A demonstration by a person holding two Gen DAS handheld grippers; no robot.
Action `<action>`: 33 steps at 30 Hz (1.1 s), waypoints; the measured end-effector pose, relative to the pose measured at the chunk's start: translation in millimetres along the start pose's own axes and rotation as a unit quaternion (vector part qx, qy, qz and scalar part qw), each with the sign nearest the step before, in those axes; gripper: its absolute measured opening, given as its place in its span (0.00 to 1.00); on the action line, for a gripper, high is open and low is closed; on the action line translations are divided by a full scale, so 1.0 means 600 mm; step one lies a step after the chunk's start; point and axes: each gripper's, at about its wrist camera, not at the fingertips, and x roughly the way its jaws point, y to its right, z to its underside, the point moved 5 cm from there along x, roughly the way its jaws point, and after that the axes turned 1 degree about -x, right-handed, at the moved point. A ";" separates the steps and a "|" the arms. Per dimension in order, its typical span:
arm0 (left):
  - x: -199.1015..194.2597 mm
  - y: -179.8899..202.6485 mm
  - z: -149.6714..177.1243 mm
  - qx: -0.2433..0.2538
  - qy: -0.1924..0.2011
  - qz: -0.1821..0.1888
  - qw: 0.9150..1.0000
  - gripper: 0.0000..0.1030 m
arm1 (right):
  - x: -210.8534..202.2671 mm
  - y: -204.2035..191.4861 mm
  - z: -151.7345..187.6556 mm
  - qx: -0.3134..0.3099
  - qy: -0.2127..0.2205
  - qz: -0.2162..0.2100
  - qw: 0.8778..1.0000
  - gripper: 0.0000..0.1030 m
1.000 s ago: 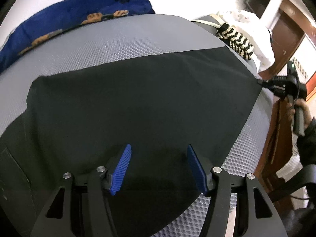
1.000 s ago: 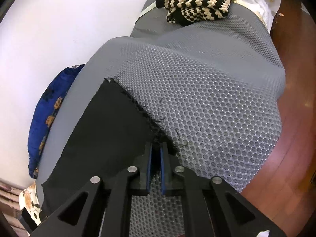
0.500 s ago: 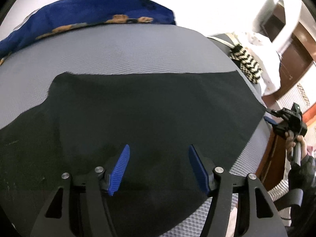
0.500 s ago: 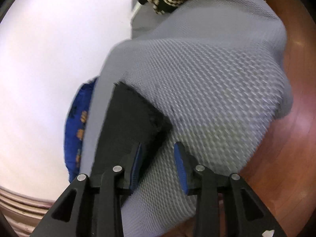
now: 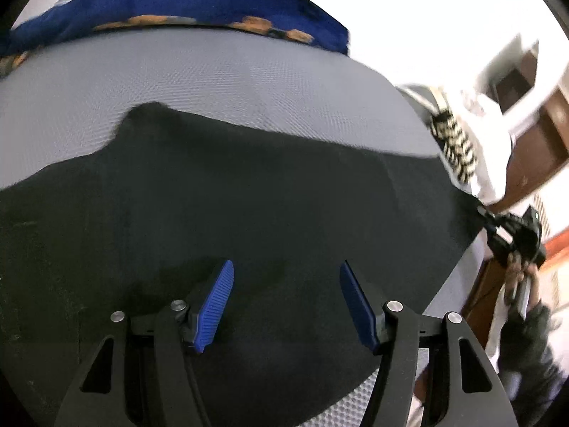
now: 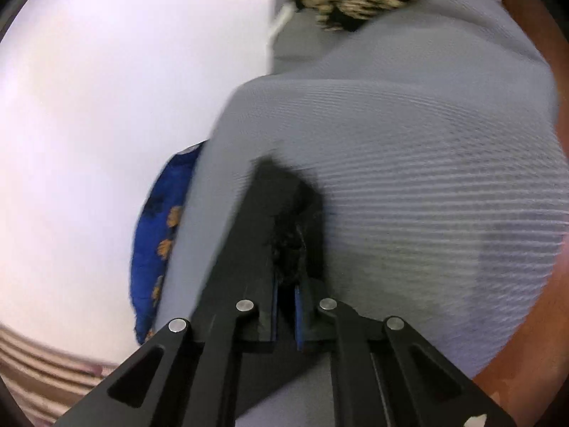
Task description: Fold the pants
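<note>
The black pants (image 5: 249, 213) are seen spread flat over a grey mesh-covered bed (image 5: 213, 82), with one long edge running across the left wrist view and the cloth filling most of the lower half of it. No fold across the length can be made out, so the task is judged to be at an early stage. The left hand-held gripper (image 5: 286, 302) is held above the middle of the cloth with its blue pads (image 5: 217, 302) standing well apart and nothing between them; no grip has been taken on that side. The right hand-held gripper (image 6: 284, 306) has just been closing and is now clamped on the frayed end of the pants (image 6: 284, 242), at the far corner of the cloth; in the left wrist view it is seen at that corner (image 5: 494, 220), held in a person's hand (image 5: 519, 277). That end appears slightly raised from the bed, though blur leaves this uncertain. What is left, as judged from this layout, is the carrying of the gripped end over toward the other end, the smoothing of the doubled cloth, and probably a further fold. A blue patterned pillow (image 5: 177, 3) and a black-and-cream knitted piece (image 5: 455, 149) lie at the bed's edges, clear of the pants.
</note>
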 end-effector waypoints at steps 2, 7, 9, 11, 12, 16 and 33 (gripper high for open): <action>-0.023 -0.015 -0.007 -0.015 0.012 0.002 1.000 0.61 | 0.015 -0.060 0.010 -0.036 -0.013 -0.010 0.999 0.08; -0.098 -0.062 -0.023 -0.040 0.048 0.005 0.998 0.61 | 0.079 -0.213 0.071 -0.124 -0.069 -0.046 0.989 0.08; -0.123 -0.079 -0.024 -0.052 0.057 0.008 0.997 0.61 | 0.115 -0.269 0.110 -0.155 -0.099 -0.062 0.981 0.08; -0.141 -0.098 -0.024 -0.063 0.063 0.011 0.996 0.61 | 0.154 -0.321 0.160 -0.183 -0.137 -0.083 0.970 0.08; -0.146 -0.104 -0.023 -0.067 0.064 0.011 0.996 0.61 | 0.167 -0.337 0.179 -0.191 -0.150 -0.090 0.966 0.08; -0.163 -0.137 -0.019 -0.092 0.062 0.022 0.994 0.61 | 0.227 -0.404 0.305 -0.251 -0.239 -0.116 0.931 0.08; -0.101 -0.095 0.005 -0.089 -0.009 0.085 0.992 0.61 | 0.251 -0.366 0.519 -0.403 -0.390 -0.047 0.827 0.34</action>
